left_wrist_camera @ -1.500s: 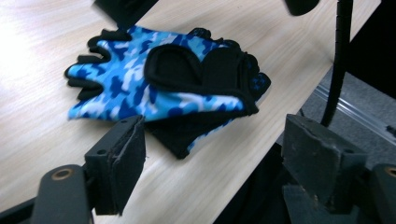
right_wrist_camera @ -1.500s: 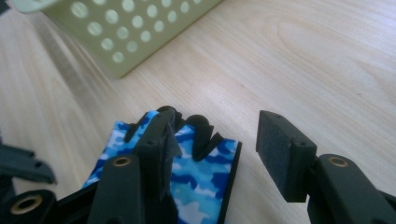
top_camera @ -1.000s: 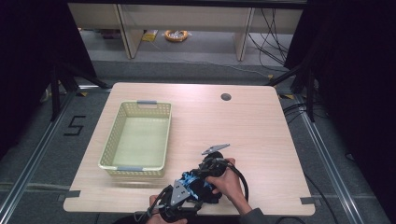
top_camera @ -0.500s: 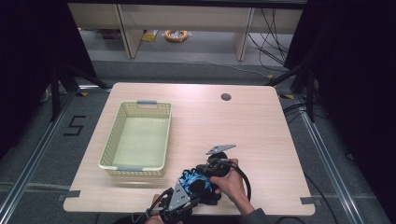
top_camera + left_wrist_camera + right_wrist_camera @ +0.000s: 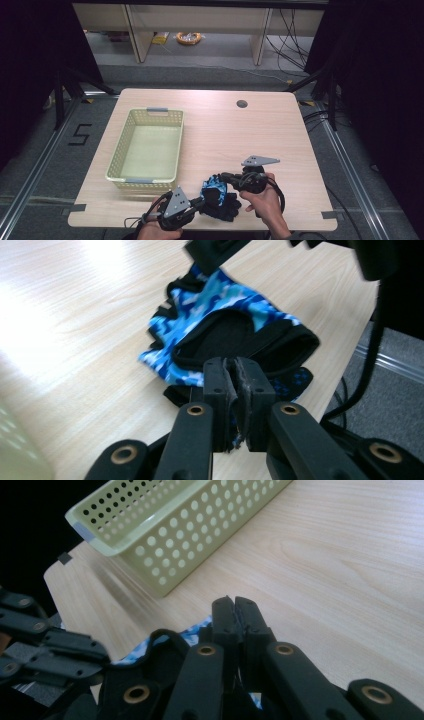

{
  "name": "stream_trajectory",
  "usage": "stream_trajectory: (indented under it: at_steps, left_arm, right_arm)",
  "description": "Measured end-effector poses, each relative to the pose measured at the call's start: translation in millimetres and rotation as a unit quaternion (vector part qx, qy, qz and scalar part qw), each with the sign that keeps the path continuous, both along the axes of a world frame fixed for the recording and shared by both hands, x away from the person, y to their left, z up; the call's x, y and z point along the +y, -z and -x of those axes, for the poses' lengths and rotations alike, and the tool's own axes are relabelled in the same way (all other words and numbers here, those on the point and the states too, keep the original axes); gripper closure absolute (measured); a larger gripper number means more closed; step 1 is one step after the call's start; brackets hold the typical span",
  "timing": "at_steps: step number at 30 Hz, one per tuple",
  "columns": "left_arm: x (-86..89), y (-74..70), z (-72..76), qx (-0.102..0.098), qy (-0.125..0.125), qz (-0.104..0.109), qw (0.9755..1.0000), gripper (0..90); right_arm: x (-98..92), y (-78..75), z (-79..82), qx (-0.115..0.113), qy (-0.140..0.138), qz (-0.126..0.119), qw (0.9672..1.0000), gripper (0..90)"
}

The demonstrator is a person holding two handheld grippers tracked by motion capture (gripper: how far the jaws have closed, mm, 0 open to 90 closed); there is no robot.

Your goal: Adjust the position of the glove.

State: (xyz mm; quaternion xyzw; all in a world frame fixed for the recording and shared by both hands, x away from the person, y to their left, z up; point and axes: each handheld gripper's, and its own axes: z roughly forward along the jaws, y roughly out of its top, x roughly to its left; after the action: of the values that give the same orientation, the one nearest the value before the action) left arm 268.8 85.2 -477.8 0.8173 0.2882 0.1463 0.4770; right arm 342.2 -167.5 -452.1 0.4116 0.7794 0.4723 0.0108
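We see two hands low at the near edge of the bench (image 5: 260, 125). The left gripper (image 5: 196, 204) points right, with its jaws pressed shut on the black cuff of a blue and black glove (image 5: 216, 189). The right gripper (image 5: 226, 177) points left from the other side, with its jaws squeezed shut on the same glove. The glove sits bunched up between them, near the front edge of the bench. A yellow basket (image 5: 131, 175) with holes stands just to the left.

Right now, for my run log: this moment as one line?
left claw: shut on glove | right claw: shut on glove | basket: empty
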Motion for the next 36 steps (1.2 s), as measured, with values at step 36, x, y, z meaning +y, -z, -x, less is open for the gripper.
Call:
stream_trajectory:
  at_steps: [36]
  left_arm:
    - [-10.1, 25.0, -51.0, -0.006, 0.057, -0.042, 0.9975, 81.9]
  right_arm:
    - [-10.9, 34.8, 84.7, 0.014, 0.02, 0.028, 0.9993, 80.1]
